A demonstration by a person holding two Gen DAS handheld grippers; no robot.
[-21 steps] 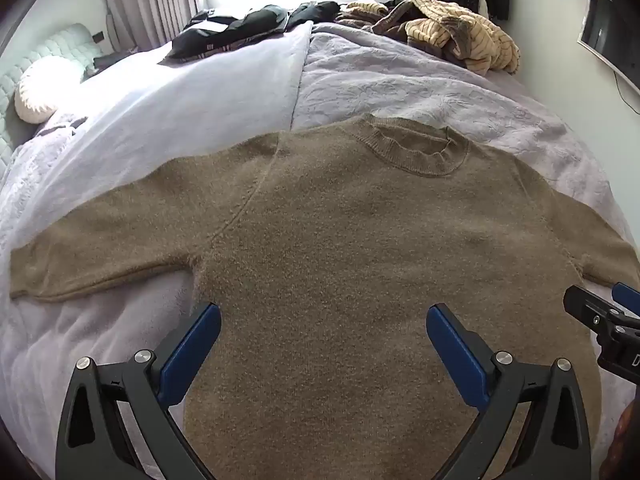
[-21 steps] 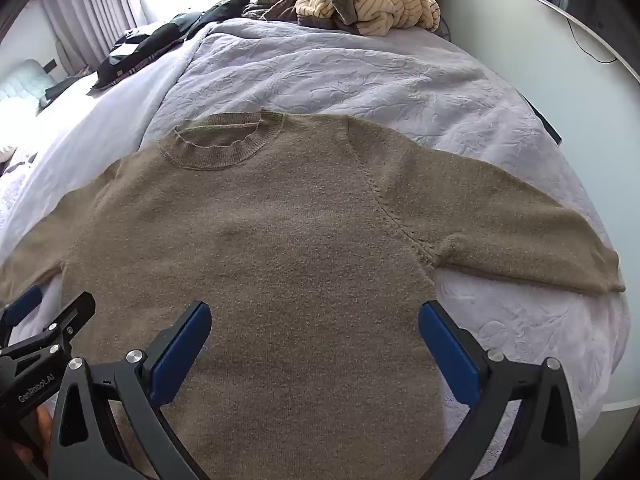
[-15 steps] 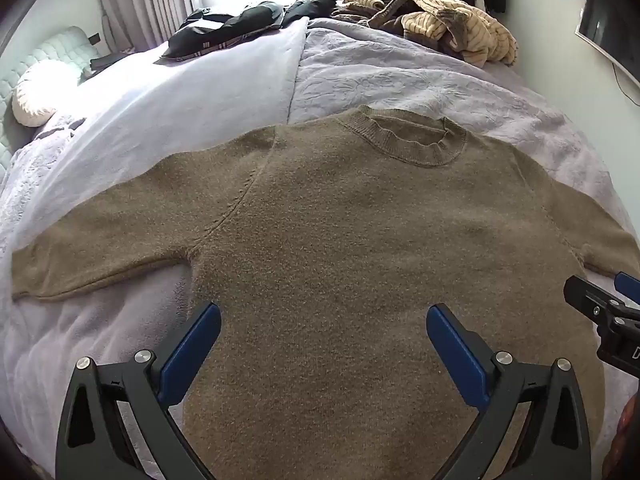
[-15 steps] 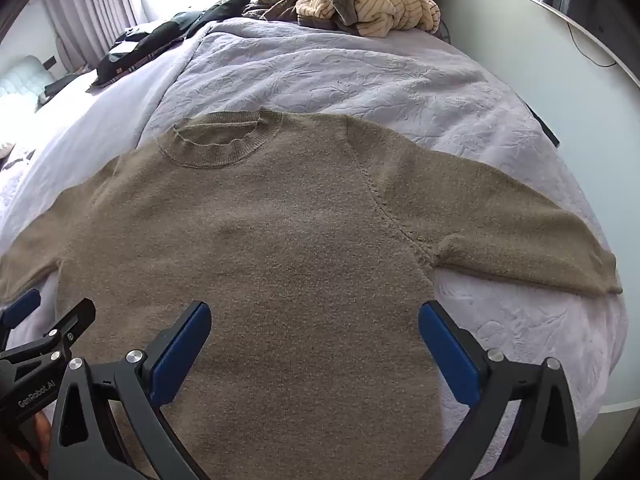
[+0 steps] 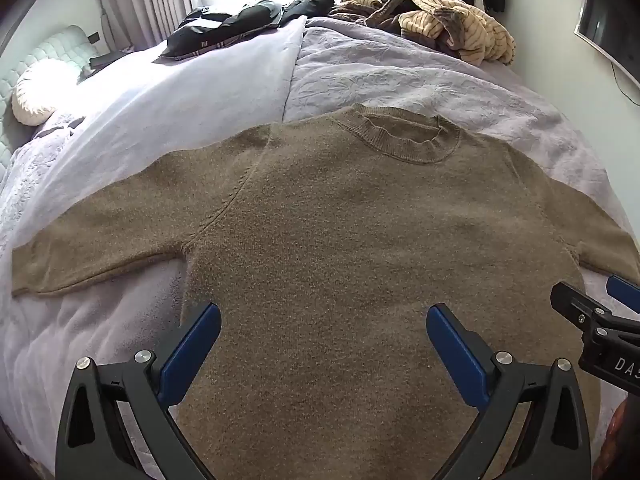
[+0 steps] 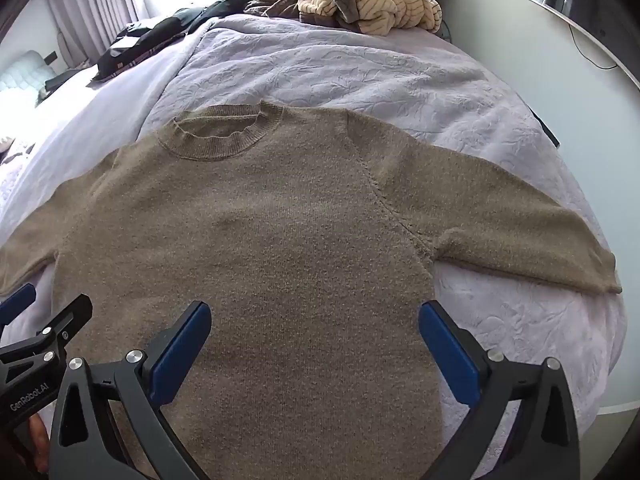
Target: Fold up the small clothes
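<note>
Still unfolded, the brown sweater (image 5: 340, 240) lies flat, front up, on the bed (image 5: 400, 76), collar (image 5: 404, 140) at the far side and both sleeves spread wide. You hold the left tongs (image 5: 323, 338) and right tongs (image 6: 314, 334) gaping and empty above its near hem. No fold shows yet; sleeves and body all appear left to do.

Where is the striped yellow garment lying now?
In both views the striped yellow garment lies heaped at the bed's far right corner, beyond the brown sweater, beside dark clothes.
</note>
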